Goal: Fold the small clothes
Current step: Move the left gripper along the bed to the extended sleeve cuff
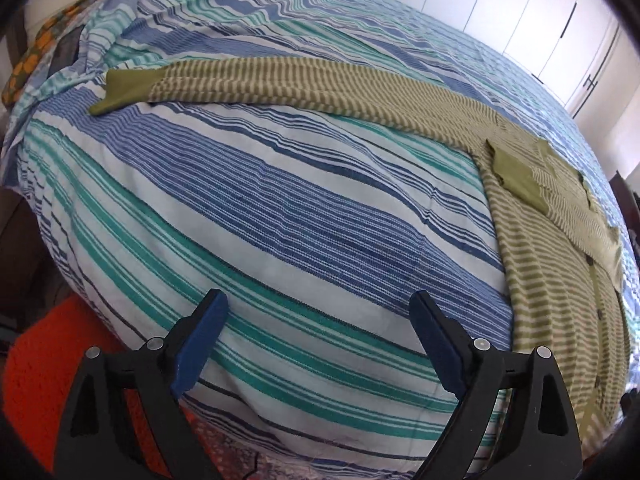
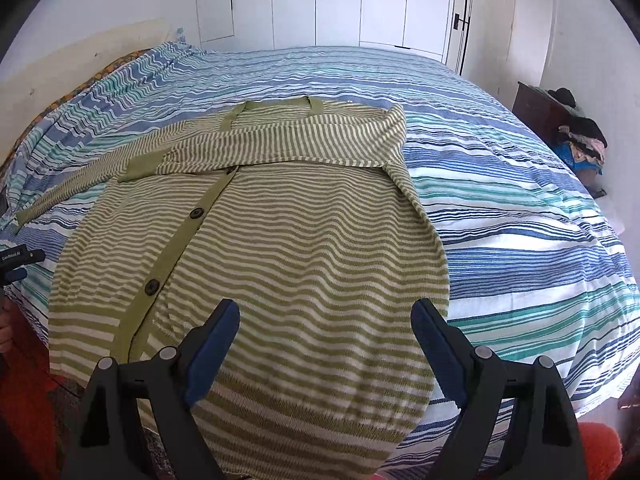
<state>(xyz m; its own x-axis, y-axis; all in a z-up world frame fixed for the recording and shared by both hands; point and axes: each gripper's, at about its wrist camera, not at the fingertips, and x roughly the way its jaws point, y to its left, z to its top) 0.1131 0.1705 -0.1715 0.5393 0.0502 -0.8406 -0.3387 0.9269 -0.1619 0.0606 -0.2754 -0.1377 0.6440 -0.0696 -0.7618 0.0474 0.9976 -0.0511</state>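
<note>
A green-and-cream striped cardigan (image 2: 288, 240) lies flat on the striped bedspread (image 2: 520, 208), buttons up. Its right sleeve is folded across the chest, cuff (image 2: 140, 168) near the button band. The other sleeve (image 1: 280, 84) stretches out straight to the left, its plain green cuff (image 1: 124, 92) at the far end. My right gripper (image 2: 324, 320) is open and empty, above the cardigan's lower hem. My left gripper (image 1: 320, 312) is open and empty over bare bedspread, left of the cardigan body (image 1: 560, 280). The left gripper's edge shows in the right wrist view (image 2: 20, 260).
The bed's near edge is just under both grippers, with red carpet (image 1: 40, 380) below. White wardrobe doors (image 2: 340, 0) stand behind the bed. A dark nightstand with piled clothes (image 2: 576, 136) is at the right. An orange patterned pillow (image 1: 36, 56) lies far left.
</note>
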